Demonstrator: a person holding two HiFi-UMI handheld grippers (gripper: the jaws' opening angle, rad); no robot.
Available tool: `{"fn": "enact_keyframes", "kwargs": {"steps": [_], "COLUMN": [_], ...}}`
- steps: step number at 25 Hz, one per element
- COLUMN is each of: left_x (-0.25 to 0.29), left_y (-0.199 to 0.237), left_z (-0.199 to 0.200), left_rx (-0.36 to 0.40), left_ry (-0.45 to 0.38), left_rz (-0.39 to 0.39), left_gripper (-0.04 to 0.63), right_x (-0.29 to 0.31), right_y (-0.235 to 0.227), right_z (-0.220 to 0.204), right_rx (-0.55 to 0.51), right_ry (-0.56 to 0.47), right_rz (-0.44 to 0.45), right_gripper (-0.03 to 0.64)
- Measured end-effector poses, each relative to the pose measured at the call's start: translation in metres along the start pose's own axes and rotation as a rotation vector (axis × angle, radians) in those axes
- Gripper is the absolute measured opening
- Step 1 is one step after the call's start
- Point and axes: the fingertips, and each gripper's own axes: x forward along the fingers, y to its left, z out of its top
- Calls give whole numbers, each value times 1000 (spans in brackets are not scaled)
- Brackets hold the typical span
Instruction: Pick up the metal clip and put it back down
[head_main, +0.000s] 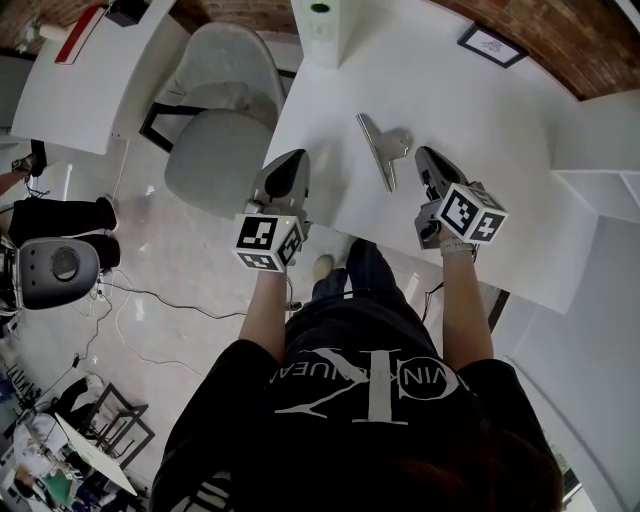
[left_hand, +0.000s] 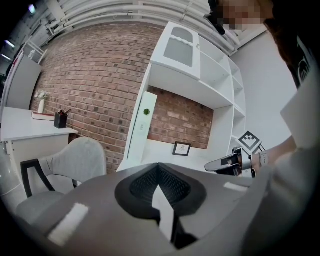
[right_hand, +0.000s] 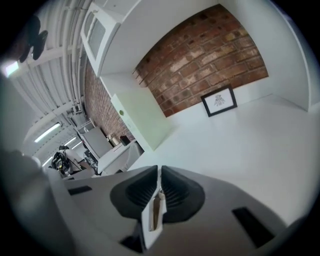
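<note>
Metal clip (head_main: 384, 150) lying on white surface (head_main: 480, 110) between left tool (head_main: 292, 166) and right tool (head_main: 428, 160), both closed and empty.

The clip (head_main: 383, 148) is seen as silvery grey on a plain white table (head_main: 500, 120), where a black frame (head_main: 492, 45) is also shown. The left gripper (head_main: 296, 160) and right gripper (head_main: 426, 155) are finished in grey with black jaws, and their cubes are patterned in black-and-white squares. The chair (head_main: 215, 100) is coloured pale grey, the wall (left_hand: 90, 75) red-brown brick, and the shirt (head_main: 350, 400) black with white lettering.
</note>
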Motion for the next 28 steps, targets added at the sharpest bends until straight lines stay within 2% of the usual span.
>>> {"fn": "enact_keyframes", "kwargs": {"steps": [4,12,28], "left_x": [-5,-17,-45], "left_y": [-4,-15,-32], "left_z": [4,13,36], "left_rx": [6,21,58], "left_ry": [-9,-33,-93], "left_rz": [-14,-39,-64], "left_gripper": [10,10,10], "right_x": [-12,-44,-93], "right_y": [9,17,49], "right_z": [7,25,44], "right_rx": [-61,-102,-228], "right_ry": [-29,-135,-246], "right_rz": [-11,-47,-65], "right_gripper": [26,17,14]}}
